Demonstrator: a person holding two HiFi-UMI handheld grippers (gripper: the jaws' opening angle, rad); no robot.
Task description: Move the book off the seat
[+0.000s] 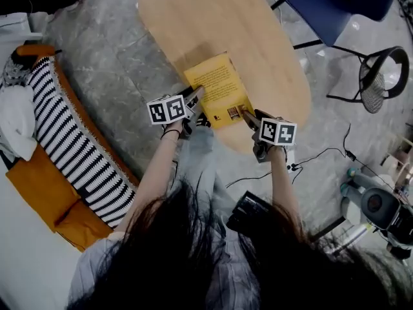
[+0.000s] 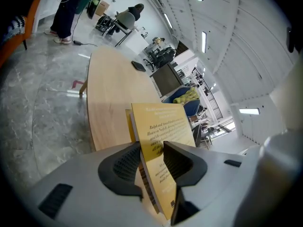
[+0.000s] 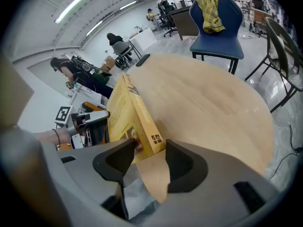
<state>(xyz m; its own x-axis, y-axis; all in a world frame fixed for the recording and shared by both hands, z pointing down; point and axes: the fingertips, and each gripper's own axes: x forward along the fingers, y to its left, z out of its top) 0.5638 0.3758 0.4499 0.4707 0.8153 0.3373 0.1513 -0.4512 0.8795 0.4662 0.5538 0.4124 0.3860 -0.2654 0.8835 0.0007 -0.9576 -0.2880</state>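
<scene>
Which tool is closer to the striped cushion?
Left. The left tool sits at the book's cushion-side edge; the right tool is across the book, farther from the striped cushion.

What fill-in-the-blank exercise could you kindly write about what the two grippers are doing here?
1. The left gripper and the right gripper each have their fingers on the same ___.
2. Its cover is ___.
3. Beneath it is an oval wooden ___.
4. The chair beyond it has a ___ seat.

Missing words: book; yellow; table; blue.
</scene>
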